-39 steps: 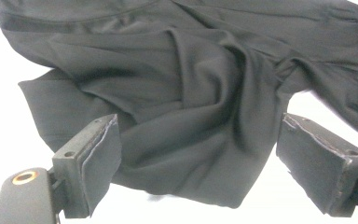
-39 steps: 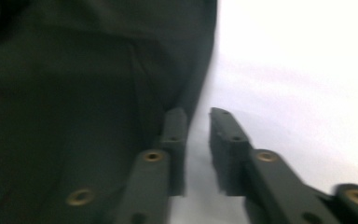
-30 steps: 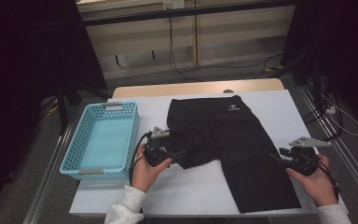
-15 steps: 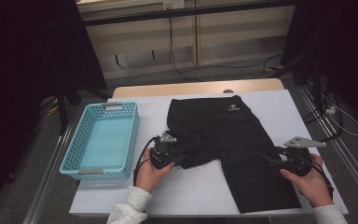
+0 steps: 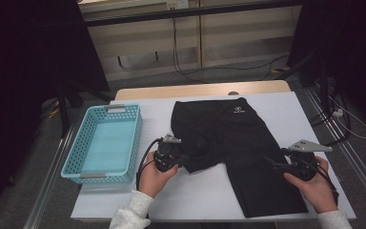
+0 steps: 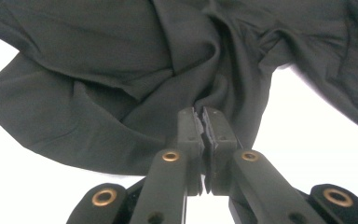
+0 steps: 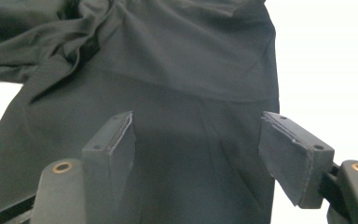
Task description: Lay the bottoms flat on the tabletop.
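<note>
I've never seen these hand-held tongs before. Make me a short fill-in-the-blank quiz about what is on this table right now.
1. The garment spread on the table is a pair of black ____.
2. The left tongs are shut on a bunched fold of the ____.
3. The right tongs hang over one leg with their jaws ____.
4. The basket at the left side of the table is coloured ____.

Missing words: shorts; shorts; open; blue
</note>
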